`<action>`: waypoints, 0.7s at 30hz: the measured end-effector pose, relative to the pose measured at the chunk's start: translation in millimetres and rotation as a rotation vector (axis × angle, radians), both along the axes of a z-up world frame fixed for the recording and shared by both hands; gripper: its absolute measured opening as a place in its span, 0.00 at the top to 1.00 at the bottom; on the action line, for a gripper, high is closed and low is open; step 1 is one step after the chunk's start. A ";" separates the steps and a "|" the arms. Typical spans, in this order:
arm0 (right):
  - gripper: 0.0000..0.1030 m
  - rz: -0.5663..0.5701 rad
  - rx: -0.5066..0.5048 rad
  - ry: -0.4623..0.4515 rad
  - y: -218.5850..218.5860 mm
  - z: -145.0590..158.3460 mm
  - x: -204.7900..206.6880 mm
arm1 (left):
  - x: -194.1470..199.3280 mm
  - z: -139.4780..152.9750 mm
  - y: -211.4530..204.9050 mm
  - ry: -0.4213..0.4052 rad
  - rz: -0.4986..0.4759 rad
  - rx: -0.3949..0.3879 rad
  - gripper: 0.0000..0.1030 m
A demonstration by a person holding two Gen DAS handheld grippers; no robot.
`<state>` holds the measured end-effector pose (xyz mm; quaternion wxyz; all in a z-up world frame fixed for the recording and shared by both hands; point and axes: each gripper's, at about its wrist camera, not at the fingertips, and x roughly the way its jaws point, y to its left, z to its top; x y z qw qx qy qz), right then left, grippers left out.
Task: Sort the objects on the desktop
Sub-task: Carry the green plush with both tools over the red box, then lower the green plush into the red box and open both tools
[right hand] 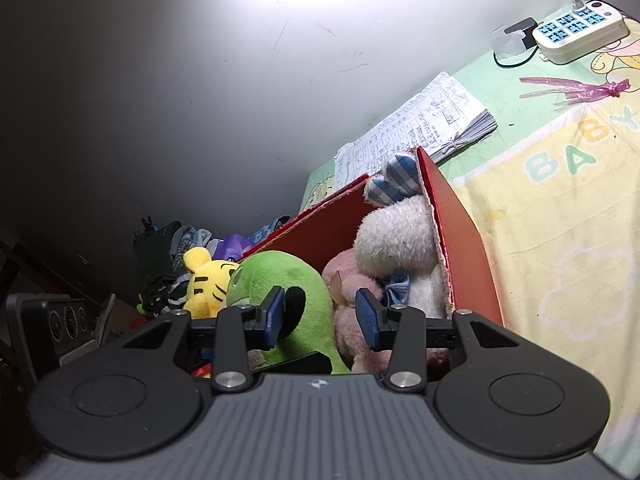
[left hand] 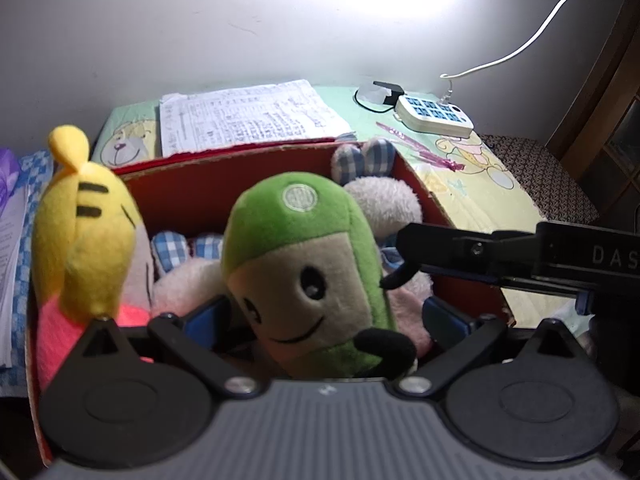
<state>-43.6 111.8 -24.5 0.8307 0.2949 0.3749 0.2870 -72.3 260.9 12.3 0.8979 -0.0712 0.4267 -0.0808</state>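
A red cardboard box (left hand: 192, 196) holds several plush toys. A green plush with a smiling face (left hand: 304, 272) stands upright at its front, between the wide-open fingers of my left gripper (left hand: 324, 316), which do not press it. A yellow tiger plush (left hand: 88, 232) stands at the box's left. A white plush with blue checked ears (left hand: 380, 200) lies behind. My right gripper (right hand: 322, 316) is open above the box (right hand: 460, 220), its left pad against the green plush's (right hand: 280, 276) black arm. It enters the left wrist view from the right (left hand: 412, 252).
A stack of handwritten papers (left hand: 248, 116) lies behind the box. A white power strip (left hand: 434, 114) with a cable sits at the back right. A pink plastic strip (left hand: 424, 152) lies on the yellow-green baby cloth (right hand: 560, 220). Books lie at the left (left hand: 12, 248).
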 end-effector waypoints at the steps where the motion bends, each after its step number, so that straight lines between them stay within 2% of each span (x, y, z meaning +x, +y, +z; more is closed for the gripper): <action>1: 0.58 -0.002 0.003 0.002 -0.4 -0.4 -0.1 | 0.9 0.3 -0.4 -0.003 -0.001 0.005 0.01; 9: 0.63 0.075 -0.009 0.003 24.4 -1.4 3.2 | 0.9 -3.0 -0.4 -0.009 0.006 0.060 0.01; 15: 0.65 0.066 -0.044 -0.018 26.3 -3.6 2.6 | -1.2 -4.6 -1.2 -0.019 0.009 0.074 0.02; 17: 0.82 0.038 -0.116 -0.049 21.8 -1.4 1.8 | -0.3 -5.1 -1.1 -0.021 0.010 0.069 0.02; 18: 0.98 0.036 -0.162 -0.041 22.5 -2.1 3.4 | 0.7 -5.6 -1.8 -0.021 0.013 0.074 0.02; 20: 0.98 0.051 -0.213 -0.064 25.3 -3.5 2.2 | 1.5 -6.0 -3.7 -0.020 0.013 0.087 0.02; 21: 0.90 0.058 -0.210 -0.064 26.2 -3.0 1.0 | 1.3 -6.0 -3.9 -0.022 0.015 0.090 0.02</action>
